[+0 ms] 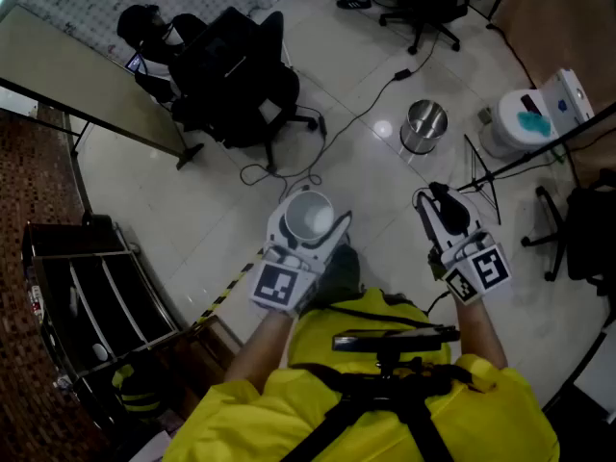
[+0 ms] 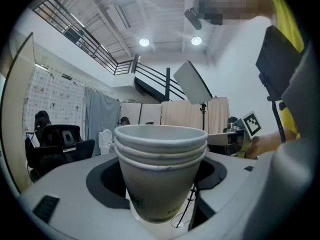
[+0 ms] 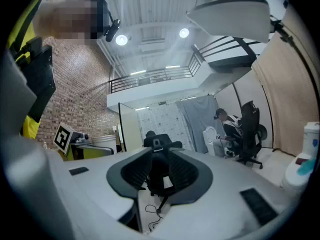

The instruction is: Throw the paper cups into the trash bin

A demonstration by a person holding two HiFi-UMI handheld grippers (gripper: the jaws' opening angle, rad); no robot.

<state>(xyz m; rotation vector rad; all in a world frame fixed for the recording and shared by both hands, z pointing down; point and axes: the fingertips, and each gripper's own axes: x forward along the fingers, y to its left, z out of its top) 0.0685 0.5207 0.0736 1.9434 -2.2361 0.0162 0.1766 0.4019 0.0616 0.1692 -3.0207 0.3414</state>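
your left gripper is holding the nested cups upright, its jaws wide around them. the right gripper is empty, its jaws narrow. the bin is standing upper right of centre, well apart from the cups. i think you should step closer and release right over its mouth. the cable and the stand are lying near your way.

**Cups in left jaws, bin ahead on floor**

Nested paper cups are sitting upright between the jaws of the left gripper, which are pressing on them. The right gripper is hovering to their right, nothing between its jaws. The trash bin is standing on the floor ahead, well apart from both. An office chair is standing ahead-left, a cable lying between chair and bin. A rack is standing at the person's left.
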